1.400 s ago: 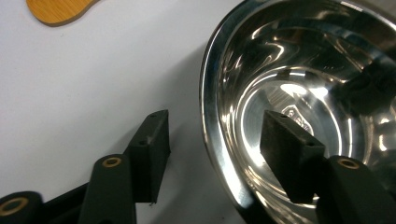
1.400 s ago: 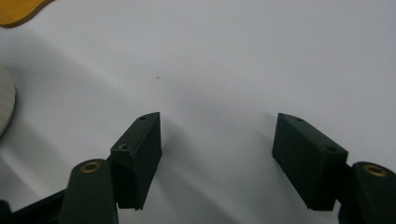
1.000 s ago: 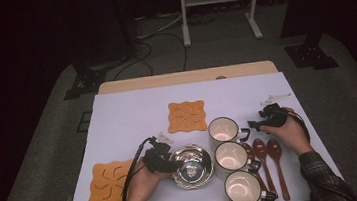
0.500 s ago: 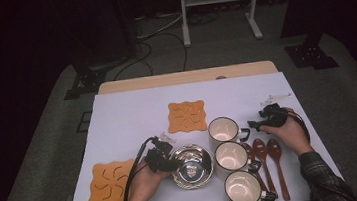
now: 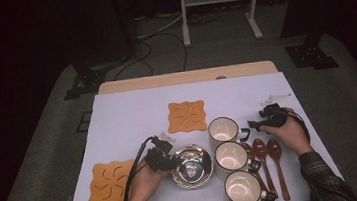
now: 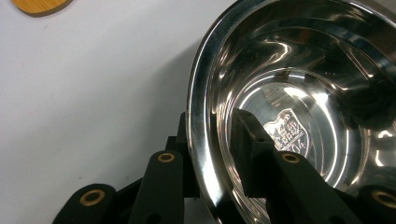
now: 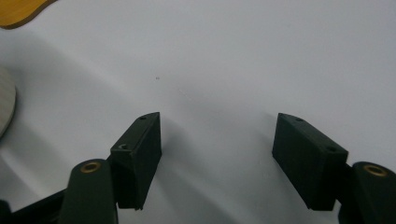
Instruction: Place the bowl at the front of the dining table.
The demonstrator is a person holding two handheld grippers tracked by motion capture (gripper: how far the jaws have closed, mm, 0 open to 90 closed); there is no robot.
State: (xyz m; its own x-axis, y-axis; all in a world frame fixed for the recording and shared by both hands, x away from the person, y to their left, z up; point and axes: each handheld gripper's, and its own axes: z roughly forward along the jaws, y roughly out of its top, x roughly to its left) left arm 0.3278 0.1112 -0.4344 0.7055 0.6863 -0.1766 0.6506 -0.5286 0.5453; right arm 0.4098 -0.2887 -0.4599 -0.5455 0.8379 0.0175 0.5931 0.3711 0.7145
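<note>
From above, the shiny metal bowl point(image 5: 191, 166) sits on the white table cover point(image 5: 128, 121), just left of three mugs point(image 5: 230, 156), with the left gripper point(image 5: 161, 155) at its left edge. The left gripper view gets closer: its jaws have just been closing on the bowl's rim point(image 6: 198, 116), one inside, one outside, pinching it. The right gripper point(image 5: 260, 122) rests by the wooden spoons point(image 5: 268, 159); its own view shows its jaws spread wide over bare cover.
</note>
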